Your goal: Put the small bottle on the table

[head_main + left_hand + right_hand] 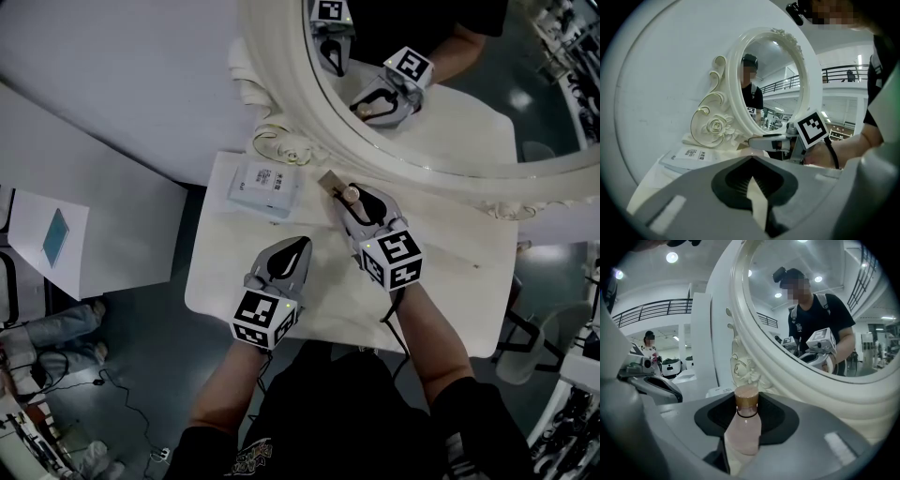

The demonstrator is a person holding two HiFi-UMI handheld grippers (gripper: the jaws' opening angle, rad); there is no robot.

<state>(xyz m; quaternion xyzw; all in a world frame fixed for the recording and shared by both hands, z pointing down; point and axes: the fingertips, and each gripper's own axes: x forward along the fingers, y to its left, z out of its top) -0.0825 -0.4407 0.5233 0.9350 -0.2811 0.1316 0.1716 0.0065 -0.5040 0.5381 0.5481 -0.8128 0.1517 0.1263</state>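
Right gripper (348, 201) clamped on the bottle (351, 194), jaws round the body below the brown cap, neck pointing away from the hand. Bottle is held over the back of the table (450, 234), close to the mirror frame (291, 103); cannot tell whether its base touches the top yet. Left gripper (299, 247) has jaws together with nothing between them, low over the table, just left of the right one. Handling, judged: bottle small and light, rigid, smooth pinkish wall, likely slippery and possibly glass, so set down gently. Narrow base may tip, so release only once upright. Body grip below the cap looks sound; cap alone would be poorer. Room: frame crowds the back edge, box (264, 183) lies to the left by the frame. Bare top to the right and toward the person is the freest spot, well inside the table edges.
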